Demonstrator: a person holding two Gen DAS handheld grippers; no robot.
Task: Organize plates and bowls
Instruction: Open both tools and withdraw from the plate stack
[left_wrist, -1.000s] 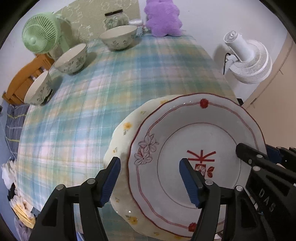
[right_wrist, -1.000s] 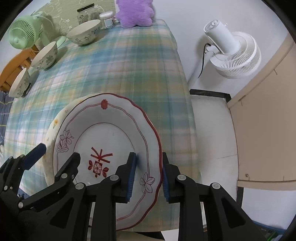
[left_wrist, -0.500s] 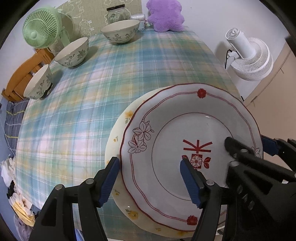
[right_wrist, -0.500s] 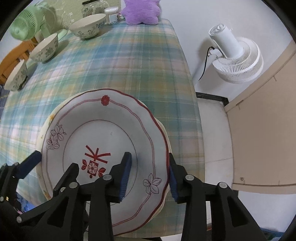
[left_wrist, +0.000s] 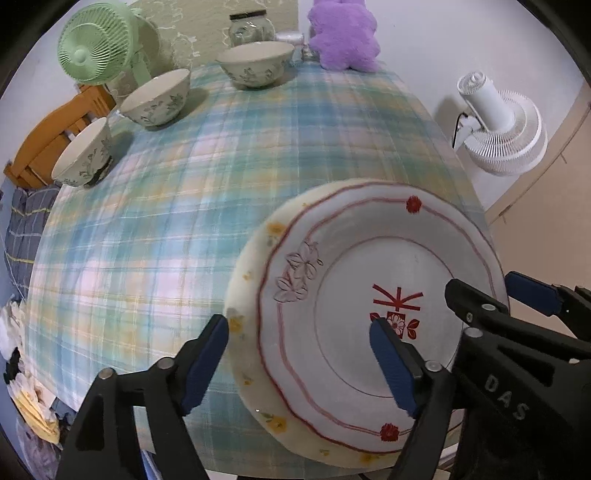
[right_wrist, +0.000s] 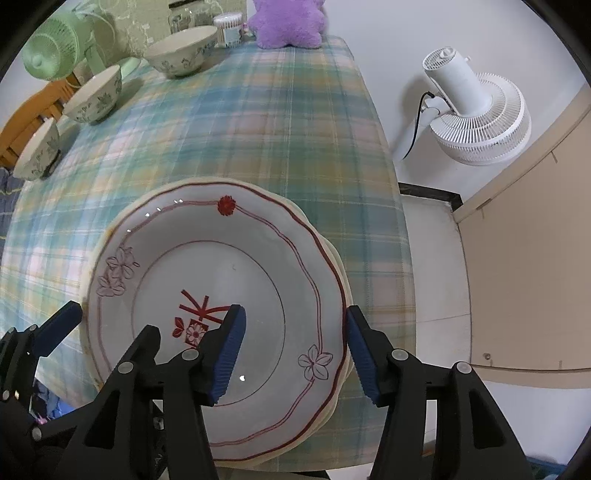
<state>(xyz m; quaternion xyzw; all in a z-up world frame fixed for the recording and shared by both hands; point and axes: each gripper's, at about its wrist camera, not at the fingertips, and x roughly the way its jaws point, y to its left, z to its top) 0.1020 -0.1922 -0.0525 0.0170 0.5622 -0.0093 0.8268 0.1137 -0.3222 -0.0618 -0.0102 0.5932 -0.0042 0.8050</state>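
Note:
A white plate with red trim (left_wrist: 354, 295) (right_wrist: 236, 280) lies on top of a cream plate with yellow flowers (left_wrist: 243, 295) (right_wrist: 341, 273) at the near edge of the table. My left gripper (left_wrist: 299, 365) is open, its fingers straddling the left rims of both plates. My right gripper (right_wrist: 293, 354) is open, its fingers on either side of the plates' right rim. Three floral bowls (left_wrist: 255, 66) (left_wrist: 157, 98) (left_wrist: 83, 153) stand apart along the far left of the table.
The plaid tablecloth (left_wrist: 184, 192) covers the table. A green fan (left_wrist: 96, 46), a glass jar (left_wrist: 249, 27) and a purple plush toy (left_wrist: 343, 33) stand at the far end. A white fan (right_wrist: 476, 114) stands on the floor to the right. A wooden chair (left_wrist: 48, 144) is at the left.
The right gripper has opened and let go of the red-trimmed plate, which now lies flat on the cream plate. The left gripper stayed open.

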